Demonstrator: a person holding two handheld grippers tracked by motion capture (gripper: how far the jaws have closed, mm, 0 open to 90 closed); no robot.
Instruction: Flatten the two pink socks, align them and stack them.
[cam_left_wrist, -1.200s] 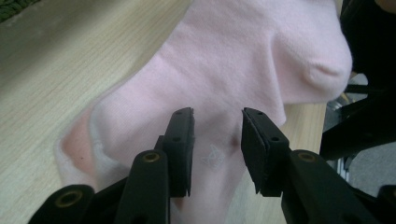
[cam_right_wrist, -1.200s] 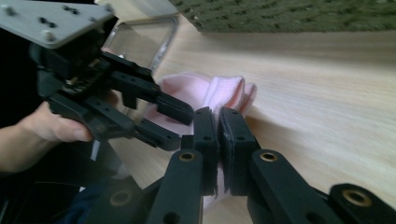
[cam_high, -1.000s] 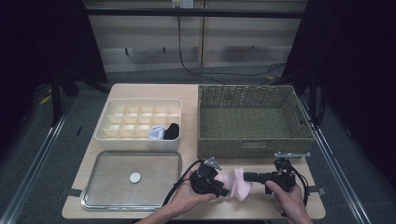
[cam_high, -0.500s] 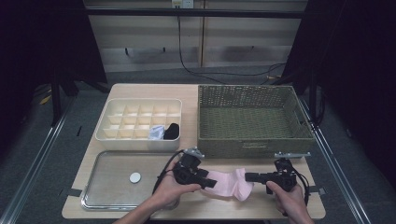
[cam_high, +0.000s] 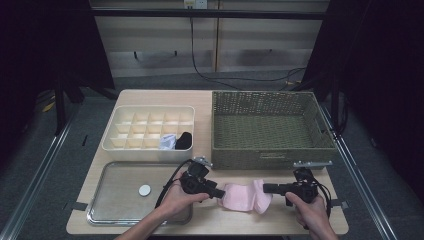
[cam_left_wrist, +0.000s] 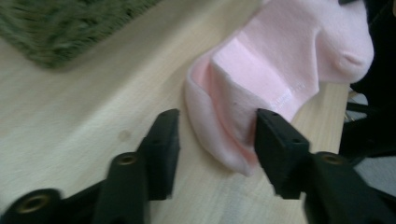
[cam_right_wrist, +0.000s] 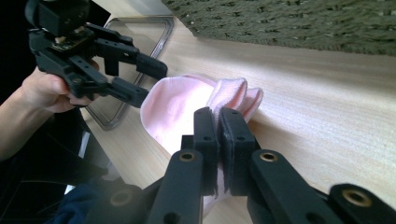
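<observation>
A pink sock (cam_high: 242, 196) lies flat on the wooden table near its front edge, between my two grippers. My right gripper (cam_high: 265, 188) is shut on the sock's right end; in the right gripper view its jaws (cam_right_wrist: 219, 121) pinch folded pink fabric (cam_right_wrist: 173, 109). My left gripper (cam_high: 220, 194) is at the sock's left end. Its jaws have just been closing and stand apart (cam_left_wrist: 217, 135), with the sock's cuff (cam_left_wrist: 280, 60) between them. One pad is clear of the cloth. The left gripper (cam_right_wrist: 149, 83) appears open in the right gripper view too.
A green wicker basket (cam_high: 270, 150) stands just behind the sock. A white divider box (cam_high: 145, 145) at the back left holds a rolled white item (cam_high: 167, 142) and a black one (cam_high: 184, 141). A metal tray (cam_high: 115, 210) with a small white disc (cam_high: 144, 190) lies at the front left.
My left gripper has moved left, away from the right one. The sock, bunched up between the grippers before, now lies stretched out flat. The right gripper has stayed put.
</observation>
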